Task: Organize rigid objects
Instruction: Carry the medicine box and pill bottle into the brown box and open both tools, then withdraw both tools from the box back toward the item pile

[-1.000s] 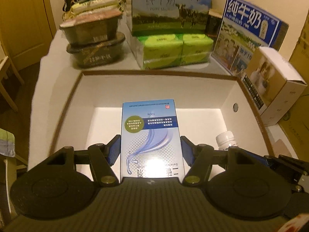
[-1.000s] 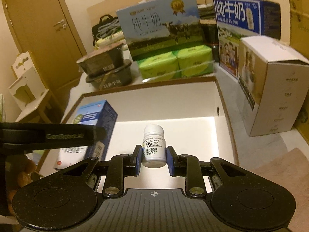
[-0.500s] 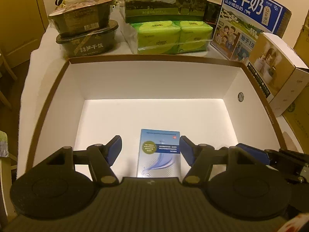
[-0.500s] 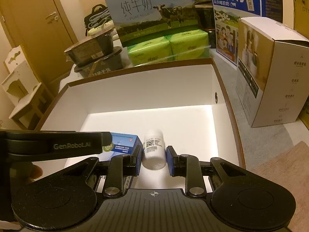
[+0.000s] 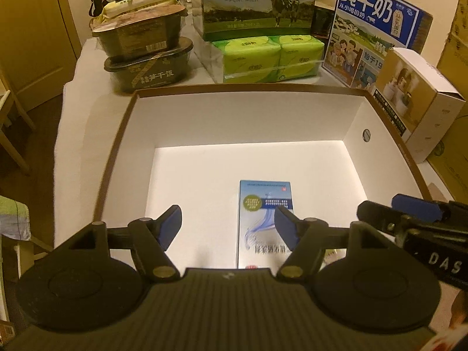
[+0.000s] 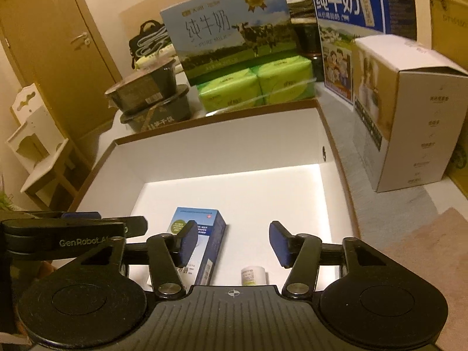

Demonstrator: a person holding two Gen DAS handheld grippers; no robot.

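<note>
A blue medicine box (image 5: 264, 222) lies flat on the floor of a white open carton (image 5: 248, 114); it also shows in the right wrist view (image 6: 201, 242). My left gripper (image 5: 228, 223) is open and empty above the carton, left of the box. A small white pill bottle (image 6: 253, 275) stands on the carton floor (image 6: 248, 187), just below my right gripper (image 6: 231, 241), which is open and empty. The bottle is mostly hidden by the gripper body. The right gripper also shows at the right edge of the left wrist view (image 5: 415, 213).
Behind the carton stand two stacked dark food bowls (image 5: 146, 61), green tissue packs (image 5: 269, 58) and milk cartons (image 5: 257, 3). A blue milk box (image 5: 377, 26) and a white-brown box (image 6: 403, 122) stand to the right. A door (image 6: 52, 58) is at left.
My left gripper let go of the blue box, now flat in the carton, and drew back leftward. My right gripper opened, released the pill bottle onto the carton floor and lifted.
</note>
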